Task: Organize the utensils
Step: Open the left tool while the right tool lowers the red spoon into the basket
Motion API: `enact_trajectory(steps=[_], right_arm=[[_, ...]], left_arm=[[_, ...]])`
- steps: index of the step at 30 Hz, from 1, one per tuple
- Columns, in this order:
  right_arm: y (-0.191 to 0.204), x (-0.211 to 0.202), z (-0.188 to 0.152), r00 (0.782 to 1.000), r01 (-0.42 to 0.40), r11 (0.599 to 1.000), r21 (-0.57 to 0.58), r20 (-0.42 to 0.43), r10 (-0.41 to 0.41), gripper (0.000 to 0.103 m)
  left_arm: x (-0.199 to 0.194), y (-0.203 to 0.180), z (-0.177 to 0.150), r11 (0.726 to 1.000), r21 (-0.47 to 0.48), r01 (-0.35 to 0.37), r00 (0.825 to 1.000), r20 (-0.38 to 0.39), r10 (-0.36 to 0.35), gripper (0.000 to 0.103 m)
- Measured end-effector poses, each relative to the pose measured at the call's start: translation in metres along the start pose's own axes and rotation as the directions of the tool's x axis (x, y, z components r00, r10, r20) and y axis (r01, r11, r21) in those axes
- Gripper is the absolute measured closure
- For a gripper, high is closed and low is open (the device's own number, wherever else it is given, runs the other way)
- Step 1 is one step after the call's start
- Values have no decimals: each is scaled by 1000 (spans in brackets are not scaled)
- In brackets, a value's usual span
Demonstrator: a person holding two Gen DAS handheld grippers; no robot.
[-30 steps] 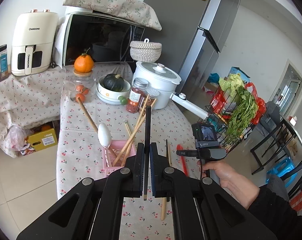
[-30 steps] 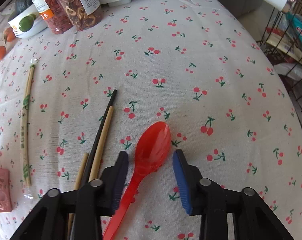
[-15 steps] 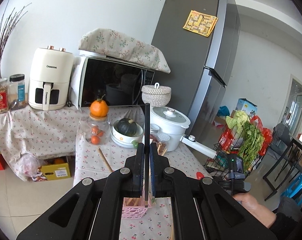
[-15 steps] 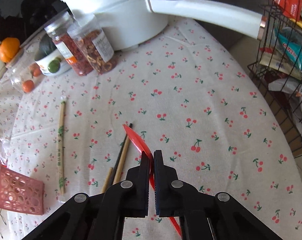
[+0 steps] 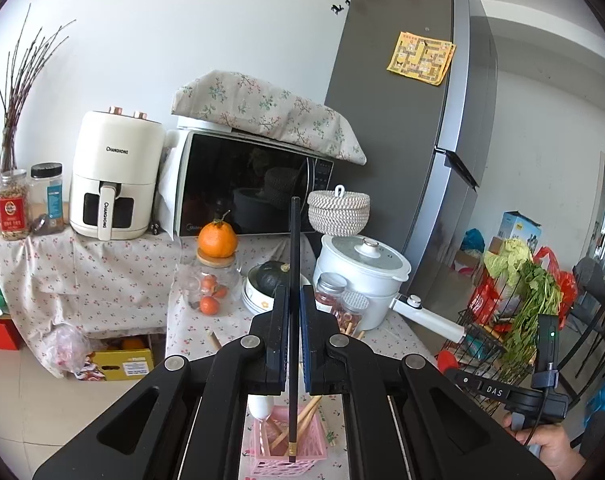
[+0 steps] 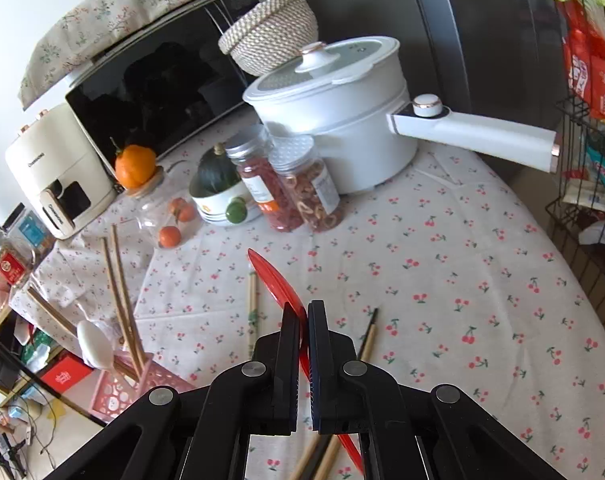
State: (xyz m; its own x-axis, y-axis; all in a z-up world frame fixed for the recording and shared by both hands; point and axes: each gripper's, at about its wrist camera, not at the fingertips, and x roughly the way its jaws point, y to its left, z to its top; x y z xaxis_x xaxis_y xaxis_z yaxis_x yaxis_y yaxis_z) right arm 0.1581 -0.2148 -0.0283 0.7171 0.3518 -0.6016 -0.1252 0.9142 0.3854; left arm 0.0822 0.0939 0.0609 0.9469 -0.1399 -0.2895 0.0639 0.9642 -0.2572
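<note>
Left gripper [image 5: 294,308]: jaws clenched on a black chopstick [image 5: 293,264], held upright. Its lower tip hangs over the pink basket [image 5: 298,460], at or just inside the rim; cannot tell if it touches anything.

Pink basket stands on the cherry-print tablecloth [image 6: 462,264]. Inside it: several wooden chopsticks [image 6: 120,296] leaning, and a white spoon [image 6: 94,346] with bowl end up.

Right gripper [image 6: 303,320]: jaws pinched tight on a red spoon [image 6: 276,284], gripped around the neck. Bowl end points up and away, handle runs down between the fingers and shows below the gripper. Spoon is lifted off the cloth.

Loose on the cloth: one wrapped pair of chopsticks [image 6: 253,308] just left of the red spoon; a dark chopstick and a wooden one [image 6: 368,338] just right of the gripper, their lower ends running under it.

Back of table: white pot [image 6: 342,120] with long handle, two jars [image 6: 298,192] in front of it, a bowl with a green squash [image 6: 216,176], a glass jar with an orange [image 6: 136,164] on top.
</note>
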Motion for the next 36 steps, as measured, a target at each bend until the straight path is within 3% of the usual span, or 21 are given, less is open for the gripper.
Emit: enact_trajectory(steps=[6, 12, 16, 18, 20, 21, 23, 26, 28, 31, 33, 36], right_arm=[[15, -6, -3, 998, -49, 999, 23, 38, 48, 101], [30, -8, -5, 993, -98, 994, 41, 64, 95, 101], [44, -12, -8, 984, -158, 986, 44, 91, 154, 101], [52, -15, -10, 977, -192, 980, 47, 106, 186, 101], [59, -16, -11, 970, -217, 975, 49, 121, 209, 101], [63, -17, -12, 967, -226, 973, 50, 128, 218, 101], [74, -17, -13, 962, -244, 968, 49, 136, 236, 100], [86, -11, -14, 947, -303, 950, 77, 135, 291, 100], [96, -3, -12, 948, -301, 950, 83, 134, 289, 100], [110, 9, -12, 945, -297, 951, 85, 165, 281, 100], [114, 14, -12, 933, -319, 941, 110, 209, 292, 100], [114, 20, -13, 898, -390, 904, 175, 288, 332, 100]], left_arm=[[19, 0, -2, 1000, 0, -10, 999, -37, 10, 98], [60, 5, -22, 999, 24, -23, 978, -208, 28, 98], [64, 7, -30, 1000, 11, -3, 965, -260, 6, 96], [58, 5, -32, 1000, 22, -1, 962, -274, 7, 85], [51, 6, -35, 1000, 30, -2, 959, -282, 10, 47], [47, 8, -36, 1000, 28, -7, 958, -285, 14, 43], [39, 15, -39, 1000, 13, -15, 951, -309, 19, 41], [33, 31, -44, 998, -11, -65, 925, -376, 56, 41], [29, 42, -48, 995, -8, -95, 906, -415, 83, 41], [23, 61, -53, 993, -16, -120, 894, -438, 101, 41], [19, 72, -56, 992, -36, -123, 889, -449, 94, 41], [15, 84, -59, 991, -45, -125, 883, -462, 90, 41]])
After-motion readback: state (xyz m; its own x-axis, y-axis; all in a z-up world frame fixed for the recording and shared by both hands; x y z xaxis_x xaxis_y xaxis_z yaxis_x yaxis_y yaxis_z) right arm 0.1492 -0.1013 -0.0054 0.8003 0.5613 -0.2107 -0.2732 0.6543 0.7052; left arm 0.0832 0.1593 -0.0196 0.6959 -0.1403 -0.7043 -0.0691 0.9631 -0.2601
